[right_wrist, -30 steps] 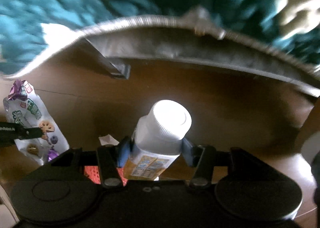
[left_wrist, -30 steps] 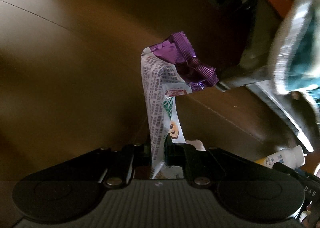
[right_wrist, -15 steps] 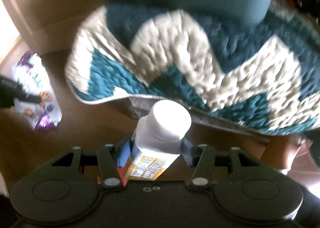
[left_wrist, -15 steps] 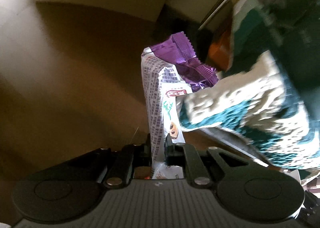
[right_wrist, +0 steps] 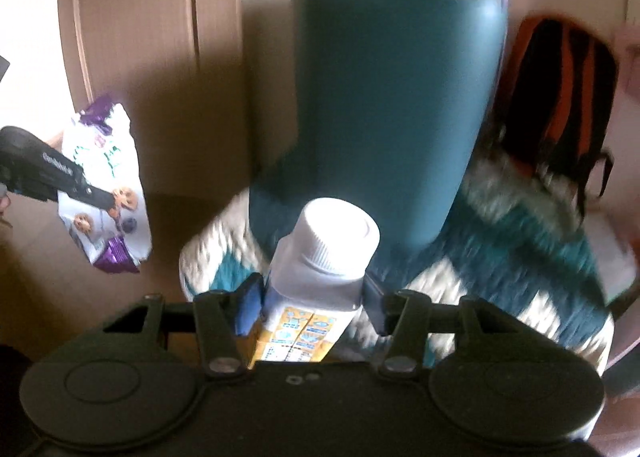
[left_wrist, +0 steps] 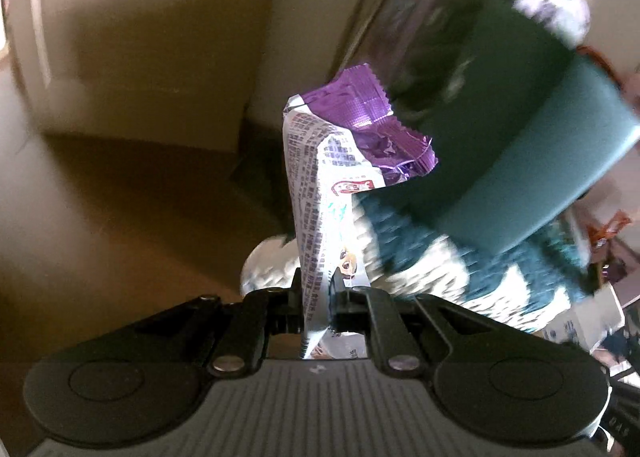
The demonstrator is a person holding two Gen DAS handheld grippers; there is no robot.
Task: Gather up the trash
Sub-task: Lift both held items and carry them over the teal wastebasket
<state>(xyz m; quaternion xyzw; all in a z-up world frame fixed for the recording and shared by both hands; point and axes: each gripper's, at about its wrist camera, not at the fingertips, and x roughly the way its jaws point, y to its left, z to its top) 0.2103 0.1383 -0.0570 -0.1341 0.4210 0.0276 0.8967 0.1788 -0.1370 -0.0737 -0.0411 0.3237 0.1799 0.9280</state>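
Carrying phase of trash collection, both tools loaded. The left tool (left_wrist: 316, 293) is closed on the lower edge of a purple-and-white snack wrapper (left_wrist: 332, 161), which stands up from the jaws toward twelve o'clock in the left wrist view. The right tool (right_wrist: 312, 297) grips a white-capped bottle (right_wrist: 324, 253) across its shoulder, cap pointing away from the camera; in this view the wrapper and the left tool appear at nine o'clock, well apart from the bottle.

Both tools point obliquely downward over a chair with a teal backrest (right_wrist: 392, 117) and a teal-and-cream knitted cushion (right_wrist: 520, 257); an orange-and-black bag (right_wrist: 560, 97) lies at two o'clock. No bin is visible in either view, though motion blur may hide detail.

To carry well: keep both grips firm, since the wrapper is pinched only at its thin edge and could slip; hold the bottle level enough that it does not slide through the pads; keep the two loads apart, clear of the chair, until a receptacle comes into view.
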